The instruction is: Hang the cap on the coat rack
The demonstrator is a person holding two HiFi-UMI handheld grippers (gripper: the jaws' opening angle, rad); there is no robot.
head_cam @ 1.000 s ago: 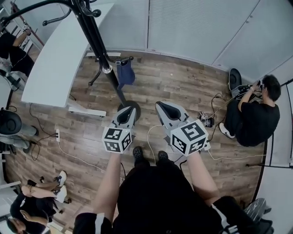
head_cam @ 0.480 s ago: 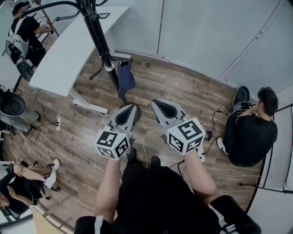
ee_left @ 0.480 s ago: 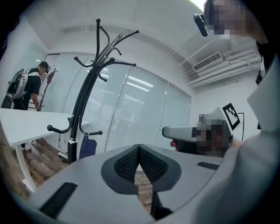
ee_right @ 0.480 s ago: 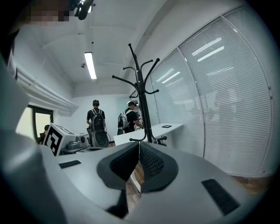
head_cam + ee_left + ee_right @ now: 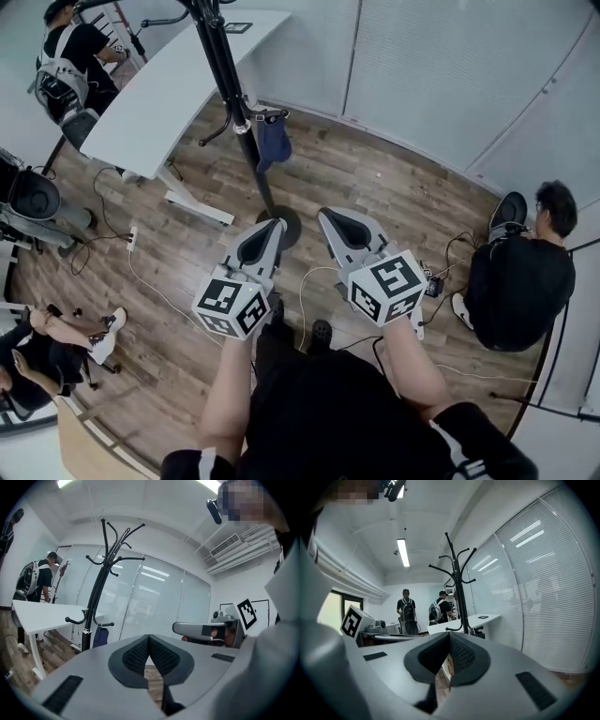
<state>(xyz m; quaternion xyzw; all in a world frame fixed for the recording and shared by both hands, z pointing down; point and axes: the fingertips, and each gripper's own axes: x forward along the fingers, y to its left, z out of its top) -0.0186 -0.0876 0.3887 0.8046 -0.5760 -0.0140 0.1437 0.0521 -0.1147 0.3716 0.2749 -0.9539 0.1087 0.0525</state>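
Cap (image 5: 273, 142), dark blue, hangs from a low hook of the black coat rack (image 5: 228, 70), beside the white table (image 5: 159, 94) and well apart from both grippers. The left gripper (image 5: 275, 225) has its jaws pressed together on nothing; the right gripper (image 5: 326, 217) is likewise closed and empty

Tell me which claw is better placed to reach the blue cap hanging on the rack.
Left, probably. The left claw sits nearer the coat rack and the blue cap than the right claw. Both are shut and empty.
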